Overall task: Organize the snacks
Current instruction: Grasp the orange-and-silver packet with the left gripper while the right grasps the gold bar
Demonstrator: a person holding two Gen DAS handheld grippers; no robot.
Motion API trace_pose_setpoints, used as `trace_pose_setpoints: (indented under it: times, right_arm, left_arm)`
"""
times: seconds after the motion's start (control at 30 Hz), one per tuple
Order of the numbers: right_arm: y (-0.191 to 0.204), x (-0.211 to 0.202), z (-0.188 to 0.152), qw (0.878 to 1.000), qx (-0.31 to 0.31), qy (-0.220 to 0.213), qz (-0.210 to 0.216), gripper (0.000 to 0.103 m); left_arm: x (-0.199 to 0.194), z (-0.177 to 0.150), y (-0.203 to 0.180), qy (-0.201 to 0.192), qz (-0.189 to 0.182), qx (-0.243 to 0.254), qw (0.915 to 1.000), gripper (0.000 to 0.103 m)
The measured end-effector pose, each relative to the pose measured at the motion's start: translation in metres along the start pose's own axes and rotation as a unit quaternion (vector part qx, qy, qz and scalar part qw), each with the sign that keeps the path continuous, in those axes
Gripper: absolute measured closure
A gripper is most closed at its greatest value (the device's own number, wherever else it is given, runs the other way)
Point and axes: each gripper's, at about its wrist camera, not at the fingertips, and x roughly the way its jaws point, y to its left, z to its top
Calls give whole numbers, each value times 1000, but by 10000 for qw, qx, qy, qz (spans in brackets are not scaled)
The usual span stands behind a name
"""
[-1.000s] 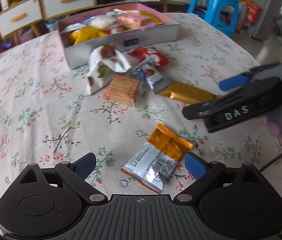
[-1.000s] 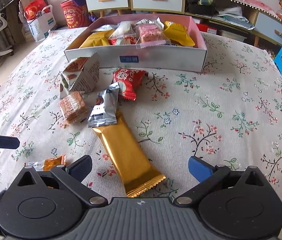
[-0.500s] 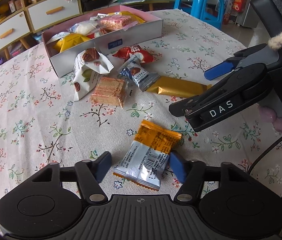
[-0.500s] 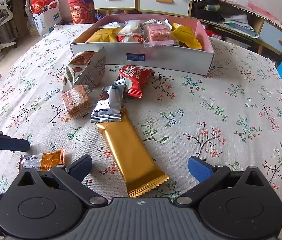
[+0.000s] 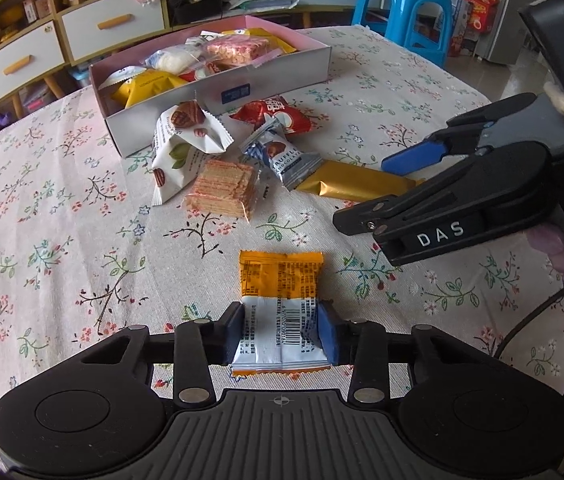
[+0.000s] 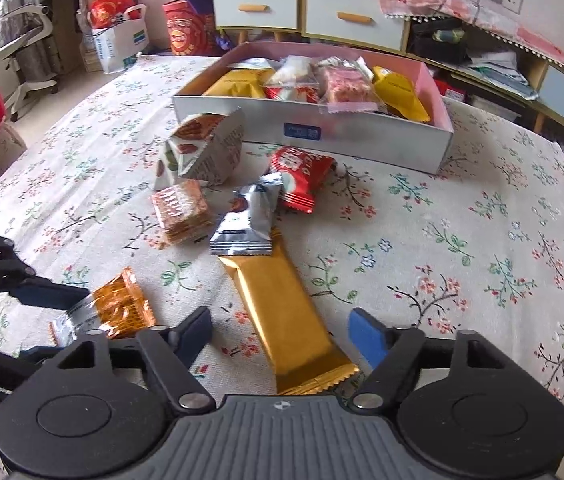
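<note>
Both hands are mid-pick, each on its own snack. The left gripper (image 5: 280,330) has its jaws closing on the orange-and-white snack packet (image 5: 280,300); the pads already touch the packet's white end on both sides, with its orange half pointing toward the snack box (image 5: 282,76). The right gripper (image 6: 280,334) straddles the near end of the gold bar (image 6: 282,312), its jaws closing but not yet touching the wrapper, a gap showing on either side.

The box, grey-sided with a pink inside, stands at the far side of the floral surface (image 5: 62,208) and already holds several packets. Just in front of it lie a white nut packet (image 5: 180,148), a red packet (image 5: 272,114), a silver truffle packet (image 5: 286,156) resting on the gold bar's far end, and a clear pack of wafers (image 5: 224,188).

Next, I'd judge, each gripper needs a firm pinch, then a lift clear of the cloth and a carry over the loose pile to the box. The truffle packet may get dragged when the bar rises.
</note>
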Motion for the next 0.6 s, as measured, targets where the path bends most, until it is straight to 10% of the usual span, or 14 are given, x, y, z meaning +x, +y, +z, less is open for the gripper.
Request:
trace_pose_setpoints:
  times: [0.2, 0.6]
  right_arm:
    - [12, -4, 1, 9996, -236, -92, 123, 80]
    - [12, -9, 3, 9994, -92, -21, 329, 81]
  left_arm:
    - [-1, 0, 4, -15, 23, -114, 9999, 67]
    - [-5, 5, 13, -146, 59, -279, 9995, 67]
